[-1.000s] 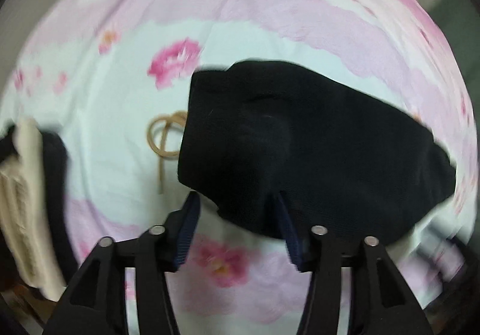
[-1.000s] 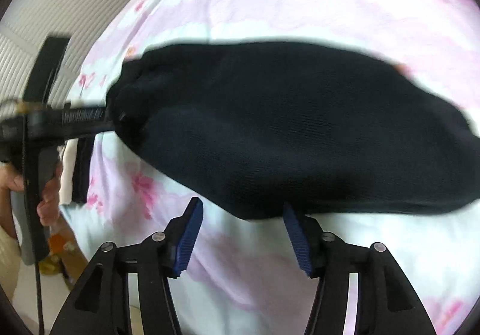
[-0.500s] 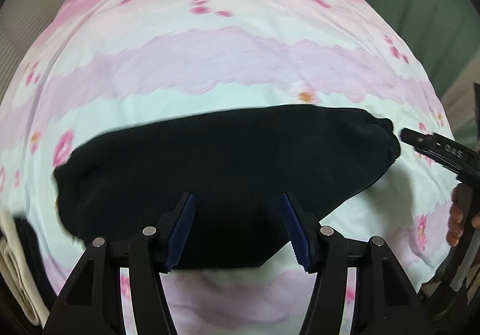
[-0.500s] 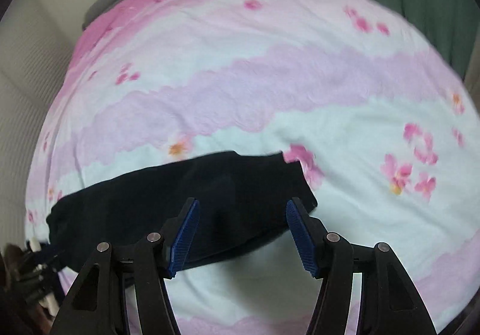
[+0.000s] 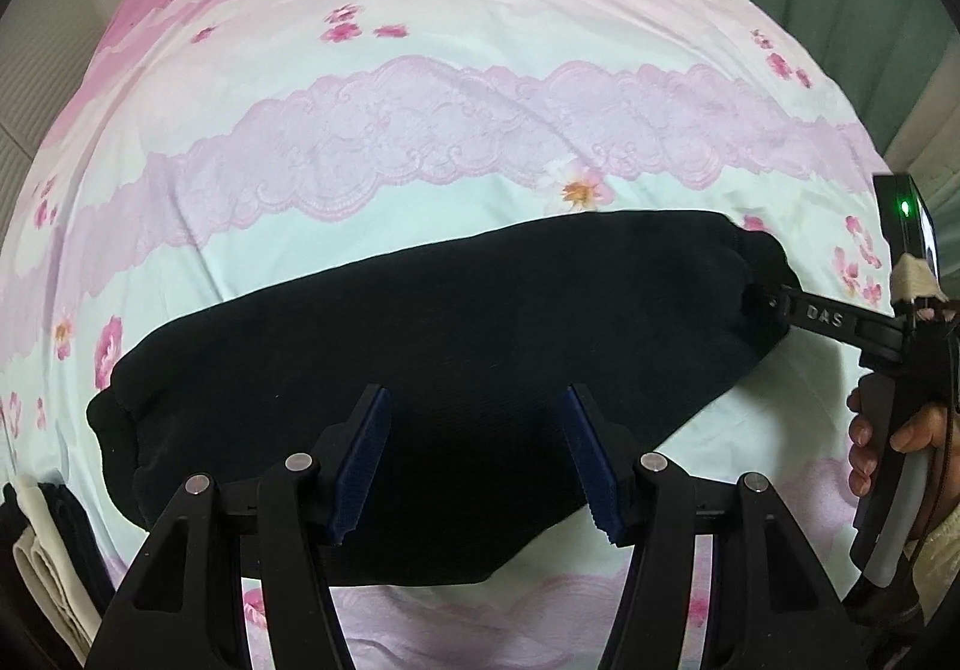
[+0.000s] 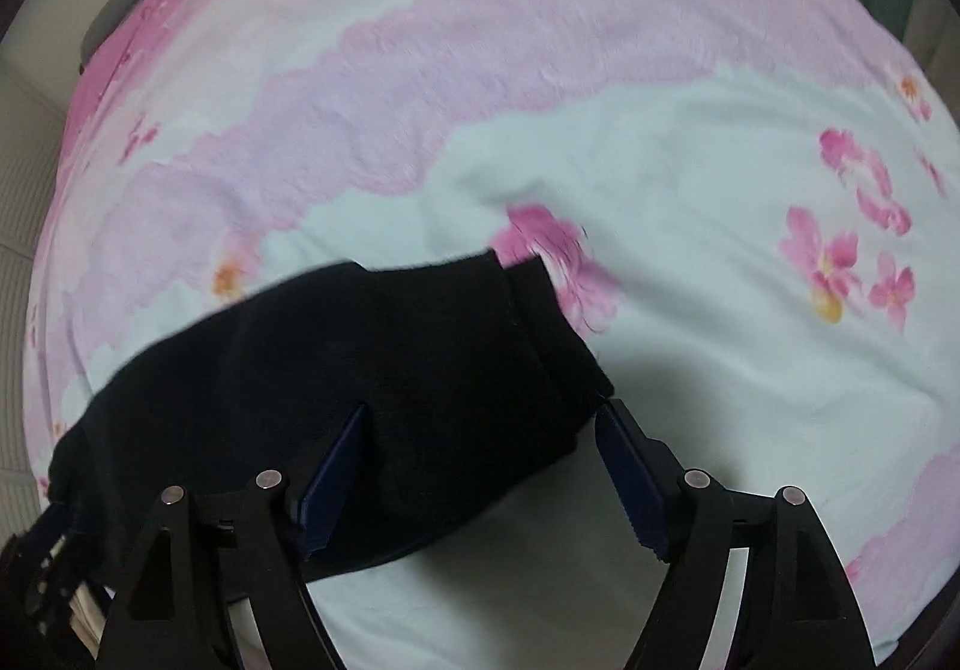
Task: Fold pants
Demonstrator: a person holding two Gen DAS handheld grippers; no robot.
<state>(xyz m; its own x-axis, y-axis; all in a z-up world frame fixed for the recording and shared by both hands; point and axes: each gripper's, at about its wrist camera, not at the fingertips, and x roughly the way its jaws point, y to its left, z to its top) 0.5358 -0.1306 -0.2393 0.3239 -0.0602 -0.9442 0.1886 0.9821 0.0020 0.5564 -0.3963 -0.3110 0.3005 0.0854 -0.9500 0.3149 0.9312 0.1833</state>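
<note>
One pair of black pants [image 5: 432, 364] lies folded into a long band across the floral bedsheet [image 5: 480, 88]. Left gripper [image 5: 474, 460] hovers over the band's middle, fingers spread wide and empty; right gripper [image 6: 480, 466] has wide fingers straddling its 3 o'clock end, clamping nothing. Folded clothes [image 5: 42, 562] sit at 8 o'clock.
</note>
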